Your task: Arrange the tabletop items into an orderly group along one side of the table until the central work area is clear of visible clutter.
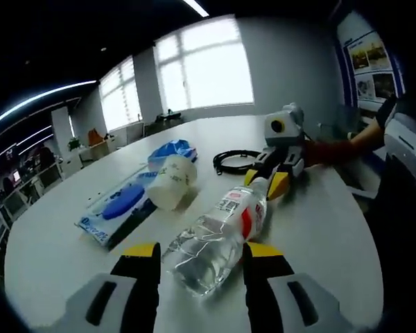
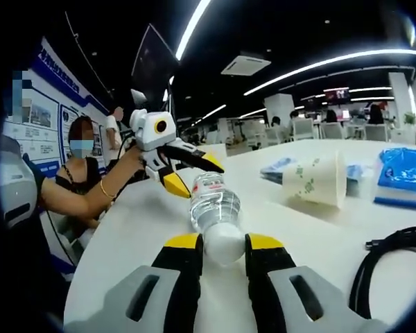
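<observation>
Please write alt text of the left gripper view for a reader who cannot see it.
A clear plastic bottle lies on a white table, its base between the open left gripper and its cap at the right gripper. Beside it lie a paper cup, blue packets and a black cable.
</observation>
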